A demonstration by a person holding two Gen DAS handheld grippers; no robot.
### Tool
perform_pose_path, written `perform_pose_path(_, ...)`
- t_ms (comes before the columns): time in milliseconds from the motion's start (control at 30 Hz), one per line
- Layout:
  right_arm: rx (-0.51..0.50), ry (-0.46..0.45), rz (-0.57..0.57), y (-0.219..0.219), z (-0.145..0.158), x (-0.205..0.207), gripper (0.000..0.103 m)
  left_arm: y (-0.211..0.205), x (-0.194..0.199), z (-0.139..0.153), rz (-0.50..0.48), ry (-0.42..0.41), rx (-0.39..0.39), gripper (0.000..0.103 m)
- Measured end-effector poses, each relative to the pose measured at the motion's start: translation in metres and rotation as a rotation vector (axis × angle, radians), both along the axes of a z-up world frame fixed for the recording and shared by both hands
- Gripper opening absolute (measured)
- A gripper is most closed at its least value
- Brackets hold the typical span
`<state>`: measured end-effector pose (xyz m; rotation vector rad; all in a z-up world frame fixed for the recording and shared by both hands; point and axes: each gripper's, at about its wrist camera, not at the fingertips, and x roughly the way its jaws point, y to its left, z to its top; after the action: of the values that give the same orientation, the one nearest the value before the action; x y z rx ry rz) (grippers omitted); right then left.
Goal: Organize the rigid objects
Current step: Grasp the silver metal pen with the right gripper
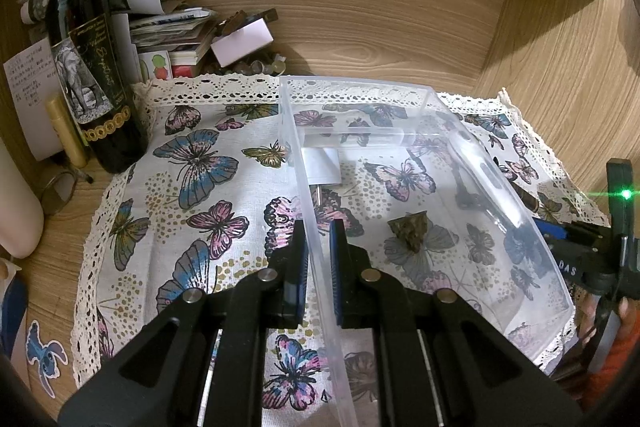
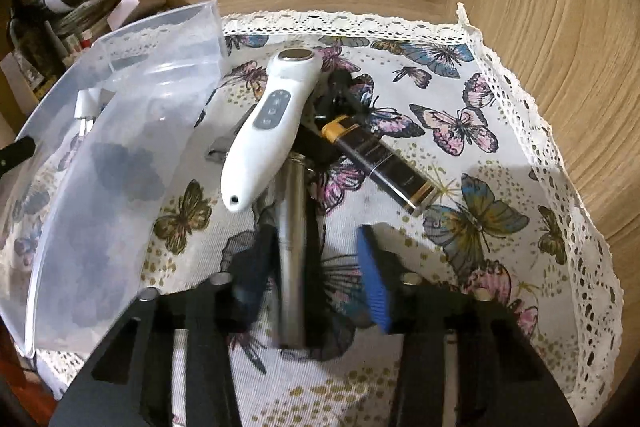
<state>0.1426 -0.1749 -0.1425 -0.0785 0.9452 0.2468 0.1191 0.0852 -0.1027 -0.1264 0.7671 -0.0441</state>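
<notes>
In the left wrist view, the left gripper (image 1: pixel 318 247) pinches the near wall of the clear bin (image 1: pixel 320 267), which sits on the butterfly cloth (image 1: pixel 192 187) with a small dark cone (image 1: pixel 410 229) inside. In the right wrist view, the right gripper (image 2: pixel 316 263) is spread wide around a silver tube (image 2: pixel 291 259) lying on the cloth beside the bin, with a white massager (image 2: pixel 266 131) and black case (image 2: pixel 380 163) just beyond.

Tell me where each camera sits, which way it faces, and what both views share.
Left wrist: on the left gripper, looking forward at the clear bin; its fingers straddle the bin's near wall.
Right wrist: on the right gripper, facing a silver tube between open fingers, a white handheld device beyond.
Shared: the bin and butterfly cloth.
</notes>
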Motion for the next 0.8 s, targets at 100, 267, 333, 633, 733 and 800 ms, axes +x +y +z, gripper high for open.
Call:
perform_pose_path(100, 0.019, 0.003, -0.009, -0.003, 0.001, 0.003, 0.015, -0.001, 0.0, 0.0, 0.001, -0.001, 0.004, 0.01)
perform_pose_path(267, 0.031, -0.028, -0.025, -0.008, 0.012, -0.001, 0.015, -0.002, 0.0, 0.0, 0.002, -0.001, 0.006, 0.01)
perform_pose_path(333, 0.037, -0.06, -0.021, -0.009, 0.023, -0.004, 0.015, -0.002, 0.0, 0.0, 0.001, -0.001, 0.006, 0.01)
perform_pose_path(633, 0.064, -0.197, 0.071, 0.014, 0.072, -0.015, 0.015, -0.002, 0.0, 0.0, 0.002, -0.001, 0.005, 0.01)
perform_pose_path(733, 0.07, -0.241, 0.118, 0.027, 0.084, -0.019, 0.015, -0.002, 0.0, 0.0, 0.001, -0.001, 0.006, 0.01)
perform_pose_path(800, 0.076, -0.263, 0.15, 0.037, 0.091, -0.02, 0.015, -0.002, 0.0, 0.0, 0.001, -0.001, 0.005, 0.01)
